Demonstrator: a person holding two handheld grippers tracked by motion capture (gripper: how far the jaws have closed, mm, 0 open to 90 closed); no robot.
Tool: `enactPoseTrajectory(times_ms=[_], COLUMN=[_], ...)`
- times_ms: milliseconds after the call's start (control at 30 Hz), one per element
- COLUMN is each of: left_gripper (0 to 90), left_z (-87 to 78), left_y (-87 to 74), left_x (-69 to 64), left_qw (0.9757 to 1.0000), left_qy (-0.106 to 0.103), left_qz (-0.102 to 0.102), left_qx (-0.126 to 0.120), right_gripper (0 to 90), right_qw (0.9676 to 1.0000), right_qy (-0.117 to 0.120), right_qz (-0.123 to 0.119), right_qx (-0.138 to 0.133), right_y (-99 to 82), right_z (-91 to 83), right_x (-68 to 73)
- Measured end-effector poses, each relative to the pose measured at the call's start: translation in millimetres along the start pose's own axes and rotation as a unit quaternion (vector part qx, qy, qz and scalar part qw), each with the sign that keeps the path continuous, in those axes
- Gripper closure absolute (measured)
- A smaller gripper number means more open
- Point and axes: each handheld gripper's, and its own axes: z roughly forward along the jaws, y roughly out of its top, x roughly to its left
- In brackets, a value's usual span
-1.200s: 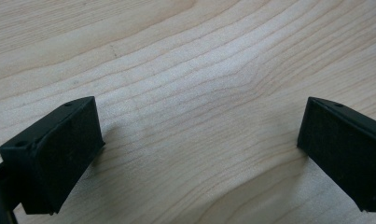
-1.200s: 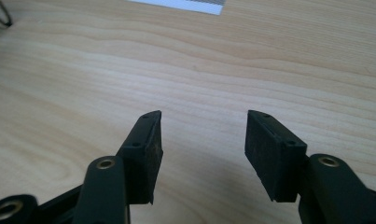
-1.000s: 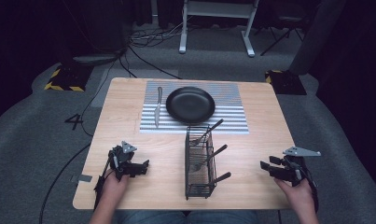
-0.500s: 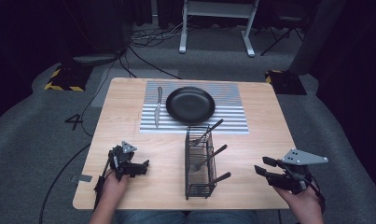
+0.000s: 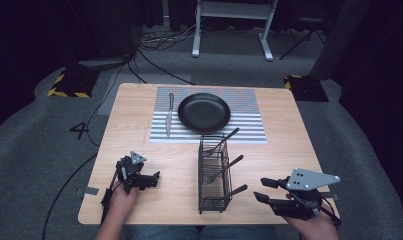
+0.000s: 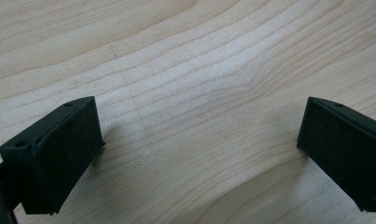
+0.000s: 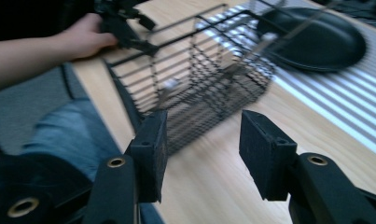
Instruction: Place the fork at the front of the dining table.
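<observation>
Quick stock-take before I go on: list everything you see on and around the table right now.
wire basket: one, black, near middle of table, holding utensils
utensils: three, dark handles, leaning out of the basket toward the right
plate: one, black, on the striped mat
knife: one, silver, on the mat left of the plate
striped mat: one, grey and white, far half of table
table: one, light wood
left gripper: one, black, jaws open, low over the near left of the table
right gripper: one, black, jaws open, empty, near right edge
</observation>
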Motion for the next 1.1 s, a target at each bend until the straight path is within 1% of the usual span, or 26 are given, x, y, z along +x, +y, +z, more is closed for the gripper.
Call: enactPoseTrajectory(times_ms=[33, 100, 167, 233, 367, 500, 533, 567, 600, 633, 733, 800, 833, 867, 967, 1000, 1033, 1100], left_gripper=[0.0, 0.0, 0.0, 0.0, 0.0, 0.0, 0.0, 0.0, 0.0, 0.0, 0.0, 0.0, 0.0, 0.0, 0.0, 0.0, 0.0, 0.0], left_z=[0.0, 0.0, 0.0, 0.0, 0.0, 0.0, 0.0, 0.0, 0.0, 0.0, 0.0, 0.0, 0.0, 0.0, 0.0, 0.0, 0.0, 0.0], left_y=[0.0, 0.0, 0.0, 0.0, 0.0, 0.0, 0.0, 0.0, 0.0, 0.0, 0.0, 0.0, 0.0, 0.0, 0.0, 0.0, 0.0, 0.0], left_x=[0.0, 0.0, 0.0, 0.0, 0.0, -0.1, -0.1, 0.0, 0.0, 0.0, 0.0, 0.0, 0.0, 0.0, 0.0, 0.0, 0.0, -0.1], left_qw=[1.0000, 1.0000, 1.0000, 1.0000, 1.0000, 1.0000, 1.0000, 1.0000, 1.0000, 1.0000, 1.0000, 1.0000, 1.0000, 1.0000, 1.0000, 1.0000, 1.0000, 1.0000], left_qy=[0.000, 0.000, 0.000, 0.000, 0.000, 0.000, 0.000, 0.000, 0.000, 0.000, 0.000, 0.000, 0.000, 0.000, 0.000, 0.000, 0.000, 0.000], left_qz=[0.000, 0.000, 0.000, 0.000, 0.000, 0.000, 0.000, 0.000, 0.000, 0.000, 0.000, 0.000, 0.000, 0.000, 0.000, 0.000, 0.000, 0.000], left_qx=[0.000, 0.000, 0.000, 0.000, 0.000, 0.000, 0.000, 0.000, 0.000, 0.000, 0.000, 0.000, 0.000, 0.000, 0.000, 0.000, 0.000, 0.000], right_gripper=[52.1, 52.5, 53.0, 53.5, 54.5, 57.4, 57.4, 59.4, 59.4, 61.8, 65.9, 67.2, 70.0, 71.8, 76.1, 76.1, 79.4, 79.9], right_qw=[1.0000, 0.9997, 0.9996, 0.9993, 0.9991, 0.9982, 0.9982, 0.9974, 0.9974, 0.9965, 0.9952, 0.9948, 0.9935, 0.9930, 0.9913, 0.9913, 0.9909, 0.9906], right_qy=[0.000, 0.025, 0.028, 0.036, 0.042, 0.058, 0.058, 0.069, 0.069, 0.080, 0.093, 0.097, 0.108, 0.113, 0.127, 0.127, 0.128, 0.130], right_qz=[0.000, -0.002, -0.005, -0.001, 0.000, 0.012, 0.012, 0.018, 0.018, 0.024, 0.030, 0.031, 0.033, 0.033, 0.034, 0.034, 0.040, 0.043], right_qx=[0.000, 0.002, 0.007, 0.010, 0.010, 0.009, 0.009, 0.008, 0.008, 0.006, 0.002, 0.000, -0.006, -0.007, 0.002, 0.002, 0.000, -0.002], right_y=[0.0, 3.1, 4.0, 4.5, 4.5, 1.5, 1.5, -1.3, -1.3, -4.4, -7.3, -7.6, -8.0, -8.1, -8.6, -8.6, -9.3, -10.0], right_z=[0.0, 5.9, 10.7, 14.6, 19.9, 30.8, 30.8, 37.7, 37.7, 44.8, 53.2, 54.7, 58.0, 59.4, 64.6, 64.6, 65.1, 65.8], right_x=[0.0, 4.2, 5.4, 4.7, 3.2, -2.2, -2.2, -4.8, -4.8, -6.7, -7.5, -7.5, -7.2, -7.0, -6.4, -6.4, -8.6, -9.6])
